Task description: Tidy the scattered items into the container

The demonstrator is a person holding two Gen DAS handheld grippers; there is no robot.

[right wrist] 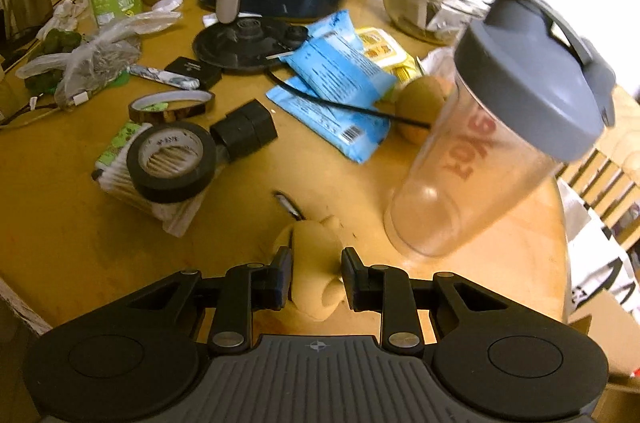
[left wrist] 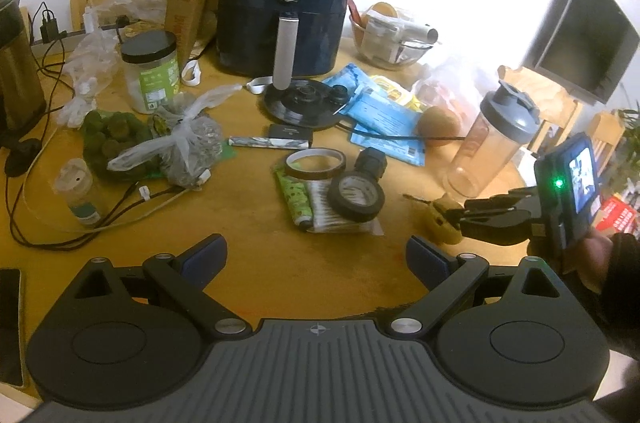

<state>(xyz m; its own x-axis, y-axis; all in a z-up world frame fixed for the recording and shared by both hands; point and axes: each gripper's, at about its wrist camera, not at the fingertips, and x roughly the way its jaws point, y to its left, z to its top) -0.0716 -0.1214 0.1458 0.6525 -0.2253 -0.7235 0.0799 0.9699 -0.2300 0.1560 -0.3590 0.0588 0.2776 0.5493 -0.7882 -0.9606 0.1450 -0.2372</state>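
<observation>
One small yellow figure-shaped item (right wrist: 316,263), rounded and soft-looking, with a short dark-tipped metal piece (right wrist: 289,204) jutting from its far end, is held between the fingers of the right gripper (right wrist: 316,277) at the near right part of the wooden table (right wrist: 60,223). The fingers are drawn in most of the way and both pads appear to be pressed against the item's sides, though whether it has been lifted clear of the table cannot be told. The grip seems to be taken low on a curved body, so a slip or a twist out of the pads is judged the likeliest fault if the item is carried quickly or tilted. Just beside it, to the right, a clear shaker bottle (right wrist: 492,139) with a grey lid stands close enough that it could be knocked over by a sideways swing. A black tape roll (right wrist: 172,161) resting on a pack of sticks lies to the left, with an amber tape ring (right wrist: 172,105) beyond it, and either could be clipped on a leftward path. The left gripper (left wrist: 316,263) is held wide open and empty above bare table. No container meant for the tidying can be picked out with certainty, so a drop into the wrong place is also a risk.
</observation>
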